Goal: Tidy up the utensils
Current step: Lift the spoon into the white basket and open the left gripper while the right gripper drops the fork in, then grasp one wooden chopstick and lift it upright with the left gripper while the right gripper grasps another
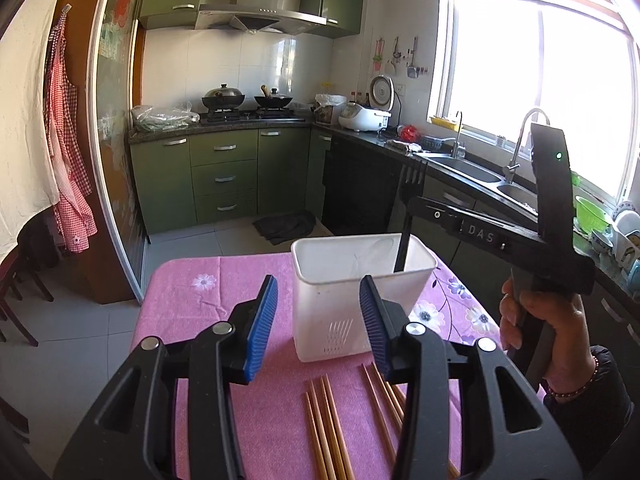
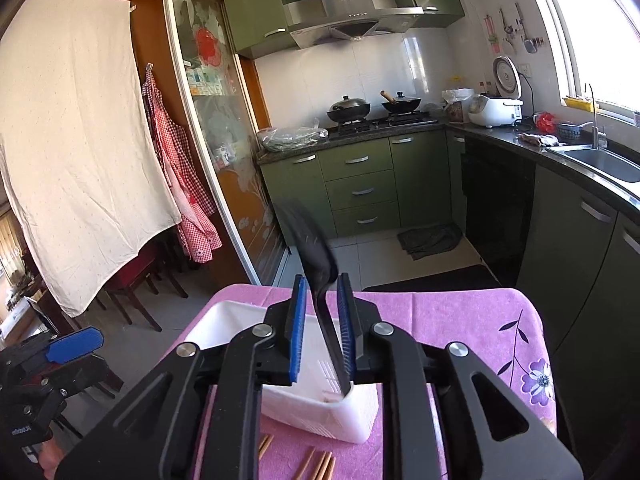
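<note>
Right jaws point(image 2: 323, 320) sit slightly parted around the black fork point(image 2: 320, 300), pads not visibly pressing, its handle pointing down into the white holder point(image 1: 360, 264). Left gripper point(image 1: 318, 320), wide open and empty, hangs nearer the chopsticks point(image 1: 324, 420) lying lengthwise below it.

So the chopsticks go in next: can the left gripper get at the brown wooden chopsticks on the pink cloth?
Probably yes. The left gripper is open and empty, and the chopsticks lie bare just below it, in front of the white plastic holder.
</note>
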The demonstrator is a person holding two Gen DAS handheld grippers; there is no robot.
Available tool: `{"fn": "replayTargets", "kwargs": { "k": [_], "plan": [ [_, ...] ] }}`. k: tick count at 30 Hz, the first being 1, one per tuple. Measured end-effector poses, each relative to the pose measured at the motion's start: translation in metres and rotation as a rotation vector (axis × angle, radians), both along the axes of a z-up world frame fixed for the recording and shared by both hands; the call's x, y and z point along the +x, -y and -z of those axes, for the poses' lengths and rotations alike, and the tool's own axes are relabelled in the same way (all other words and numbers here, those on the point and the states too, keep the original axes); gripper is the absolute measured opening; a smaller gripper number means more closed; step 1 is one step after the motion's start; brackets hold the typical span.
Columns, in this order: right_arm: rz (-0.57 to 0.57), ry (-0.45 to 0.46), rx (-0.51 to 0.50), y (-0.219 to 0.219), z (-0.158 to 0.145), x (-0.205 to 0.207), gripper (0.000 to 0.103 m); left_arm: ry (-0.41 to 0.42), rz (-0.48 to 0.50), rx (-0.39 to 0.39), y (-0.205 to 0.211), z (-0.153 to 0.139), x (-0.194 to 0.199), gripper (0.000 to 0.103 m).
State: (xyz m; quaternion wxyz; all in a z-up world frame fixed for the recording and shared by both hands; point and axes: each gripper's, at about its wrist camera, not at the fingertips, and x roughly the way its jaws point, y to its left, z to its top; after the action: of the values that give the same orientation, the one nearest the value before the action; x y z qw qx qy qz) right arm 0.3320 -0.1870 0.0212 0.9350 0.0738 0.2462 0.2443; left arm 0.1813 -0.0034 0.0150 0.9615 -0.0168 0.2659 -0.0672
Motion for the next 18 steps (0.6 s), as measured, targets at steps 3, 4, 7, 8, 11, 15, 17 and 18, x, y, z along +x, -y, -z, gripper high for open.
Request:
{"fn": "replayTargets", "kwargs": {
  "k": [3,4,7,8,11,15,17,18],
  "plan": [
    [0.0,-0.003,-0.009,0.012,0.001,-0.021,0.019,-0.041,0.008,0.021,0.004,0.004,-0.006,0.041],
    [0.002,-0.002,-0.008,0.016,-0.001,-0.029,0.019,-0.059,0.012,0.022,0.004,0.005,-0.008,0.041],
    [-0.009,-0.015,0.006,0.03,-0.005,-0.05,0.019,-0.14,0.024,0.026,0.006,0.014,-0.011,0.041],
    [-0.012,-0.025,0.001,0.035,-0.005,-0.057,0.019,-0.174,0.028,0.028,0.007,0.019,-0.012,0.041],
    [-0.036,-0.082,-0.022,0.048,0.005,-0.08,0.022,-0.304,0.04,0.036,0.009,0.04,-0.009,0.041],
    [-0.074,-0.184,-0.086,0.057,0.036,-0.108,0.022,-0.485,0.046,0.06,0.01,0.079,0.0,0.041],
    [-0.085,-0.235,-0.111,0.061,0.056,-0.119,0.022,-0.556,0.04,0.06,0.008,0.098,0.004,0.036],
    [-0.091,-0.258,-0.119,0.062,0.065,-0.123,0.022,-0.582,0.035,0.057,0.006,0.104,0.006,0.034]
  ]
}}
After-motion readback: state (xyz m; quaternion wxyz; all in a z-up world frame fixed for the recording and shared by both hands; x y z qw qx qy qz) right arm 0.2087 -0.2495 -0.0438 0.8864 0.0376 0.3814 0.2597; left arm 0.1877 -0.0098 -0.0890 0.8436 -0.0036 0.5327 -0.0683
